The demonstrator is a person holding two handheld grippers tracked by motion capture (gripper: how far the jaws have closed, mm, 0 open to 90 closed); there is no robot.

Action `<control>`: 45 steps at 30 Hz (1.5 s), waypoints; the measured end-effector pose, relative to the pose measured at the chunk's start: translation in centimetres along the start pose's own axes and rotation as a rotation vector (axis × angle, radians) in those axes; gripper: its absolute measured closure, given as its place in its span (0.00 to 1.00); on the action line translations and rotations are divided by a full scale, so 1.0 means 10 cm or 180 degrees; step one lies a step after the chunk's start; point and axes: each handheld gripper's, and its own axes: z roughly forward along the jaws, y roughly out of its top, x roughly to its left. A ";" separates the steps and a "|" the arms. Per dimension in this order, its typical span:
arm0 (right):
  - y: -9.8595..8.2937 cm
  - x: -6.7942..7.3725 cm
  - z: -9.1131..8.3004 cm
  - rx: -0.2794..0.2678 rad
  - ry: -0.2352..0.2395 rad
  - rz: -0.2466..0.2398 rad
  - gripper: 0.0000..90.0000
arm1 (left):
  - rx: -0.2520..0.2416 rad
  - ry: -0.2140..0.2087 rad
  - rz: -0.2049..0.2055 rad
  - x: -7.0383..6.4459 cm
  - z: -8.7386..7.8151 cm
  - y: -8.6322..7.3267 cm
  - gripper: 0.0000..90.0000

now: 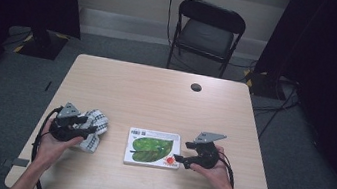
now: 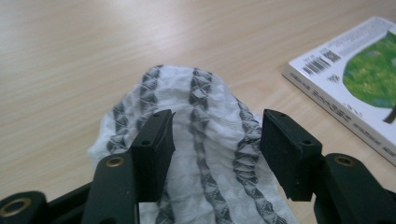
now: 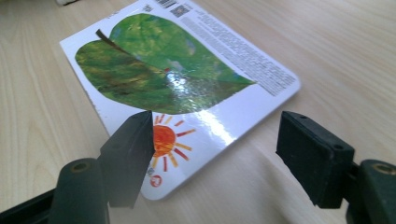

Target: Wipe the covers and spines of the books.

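Observation:
A crumpled white cloth (image 1: 93, 129) with dark grey stripes lies at the table's front left. My left gripper (image 1: 91, 129) hangs over it, open, its jaws astride a raised fold of the cloth (image 2: 205, 121) without pinching it. A white board book (image 1: 152, 148) with a green leaf and a red sun lies flat in the front middle, back cover up. My right gripper (image 1: 178, 159) is open at the book's right front corner (image 3: 187, 140), one jaw over the sun, the other over bare table.
The light wooden table (image 1: 156, 97) has a round cable hole (image 1: 196, 87) at the back right. A black folding chair (image 1: 206, 32) stands behind the table. Dark curtains hang on both sides. Tape marks sit on the table's front corners.

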 end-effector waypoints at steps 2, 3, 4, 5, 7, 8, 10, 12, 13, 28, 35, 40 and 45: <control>-0.01 -0.04 -0.03 -0.0029 -0.0029 0.0021 0.31 | 0.0062 0.0029 -0.0038 0.04 0.03 -0.04 0.45; -0.01 -0.05 -0.04 -0.0036 -0.0039 0.0040 0.31 | 0.0096 0.0079 -0.0015 0.06 0.06 -0.07 0.44; -0.02 -0.07 -0.05 -0.0044 -0.0062 0.0052 0.31 | 0.0165 0.0108 -0.0041 0.08 0.09 -0.09 0.44; -0.02 -0.09 -0.06 -0.0053 -0.0063 0.0071 0.31 | 0.0268 0.0109 -0.0041 0.12 0.13 -0.12 0.43; -0.03 -0.11 -0.07 -0.0077 -0.0077 0.0102 0.31 | 0.0338 0.0131 -0.0055 0.15 0.20 -0.17 0.42; -0.03 -0.12 -0.08 -0.0079 -0.0077 0.0107 0.31 | 0.0382 0.0107 -0.0046 0.16 0.23 -0.20 0.41; -0.03 -0.12 -0.08 -0.0076 -0.0091 0.0108 0.31 | 0.0352 0.0090 0.0002 0.15 0.25 -0.22 0.45; -0.03 -0.10 -0.08 -0.0086 -0.0124 0.0094 0.32 | 0.0335 0.0064 -0.0030 0.14 0.27 -0.22 0.47; -0.02 -0.09 -0.08 -0.0098 -0.0128 0.0072 0.32 | 0.0331 0.0068 -0.0023 0.14 0.28 -0.23 0.48; -0.02 -0.07 -0.03 -0.0055 -0.0075 0.0060 0.32 | 0.0390 0.0252 0.0032 0.04 0.35 -0.21 0.47; -0.02 -0.08 -0.01 -0.0040 -0.0080 0.0067 0.33 | 0.0335 0.0154 -0.0042 0.09 0.31 -0.21 0.80; -0.01 -0.06 0.00 -0.0012 -0.0072 0.0053 0.33 | 0.0321 0.0010 -0.0057 0.09 0.29 -0.20 0.85; -0.01 -0.06 0.01 -0.0004 -0.0058 0.0058 0.33 | 0.0305 -0.0067 -0.0087 0.06 0.28 -0.19 0.86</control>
